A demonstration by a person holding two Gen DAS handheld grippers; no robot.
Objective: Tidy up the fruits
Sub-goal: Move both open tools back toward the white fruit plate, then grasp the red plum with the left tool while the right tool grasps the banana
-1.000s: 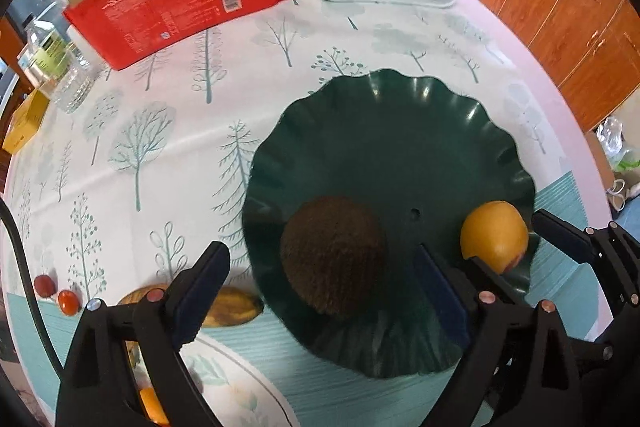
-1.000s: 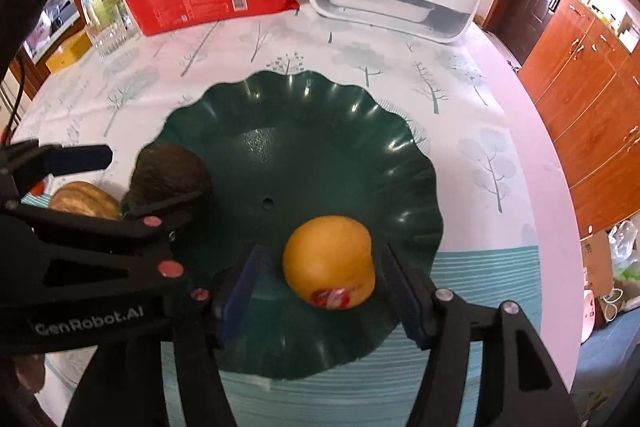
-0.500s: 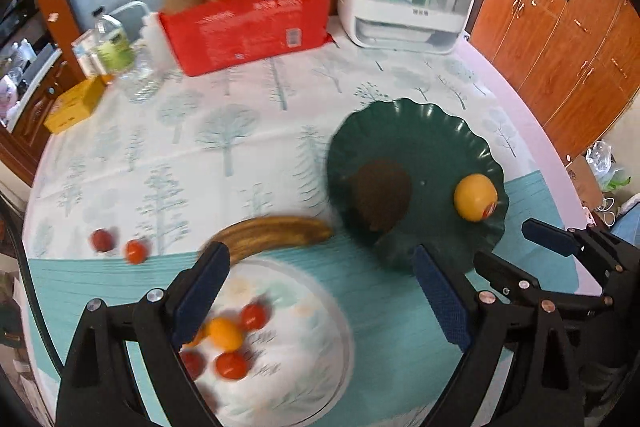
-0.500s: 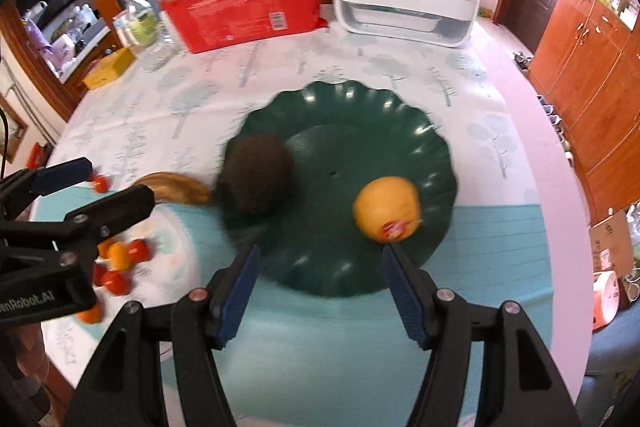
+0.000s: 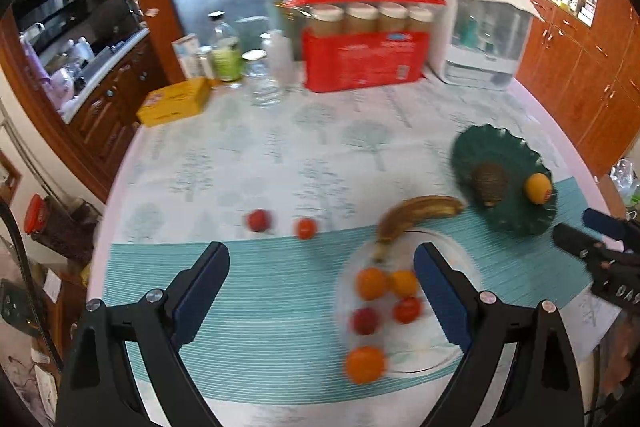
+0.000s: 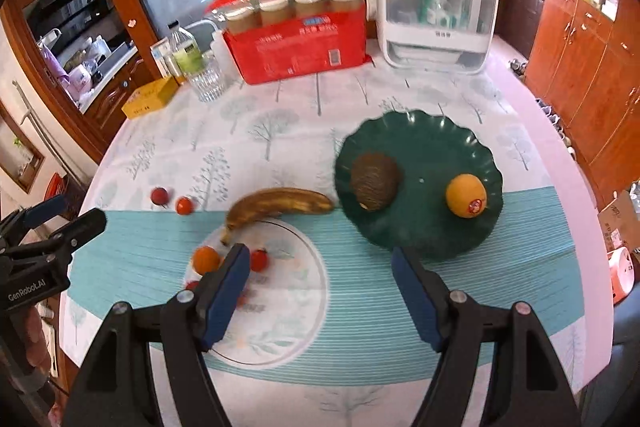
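A dark green scalloped plate (image 6: 448, 143) holds a brown fuzzy fruit (image 6: 374, 180) and an orange (image 6: 466, 195); the plate also shows in the left wrist view (image 5: 516, 219). A browned banana (image 6: 280, 205) lies between it and a clear glass plate (image 6: 296, 307) with several small red and orange fruits (image 5: 370, 283). Two small red fruits (image 5: 259, 220) lie loose on the cloth. My left gripper (image 5: 322, 287) is open and empty, high above the table's near edge. My right gripper (image 6: 320, 287) is open and empty, above the near edge.
At the back stand a red pack of jars (image 6: 298, 47), a white appliance (image 6: 436, 15), bottles and a glass (image 6: 206, 81), and a yellow box (image 6: 150, 97). The round table's edge (image 6: 576, 187) drops off at the right beside wooden cabinets (image 6: 592, 67).
Both grippers have pulled back and up from the green plate, leaving the brown fruit and the orange on it. The left view has swung left; the whole table now shows.
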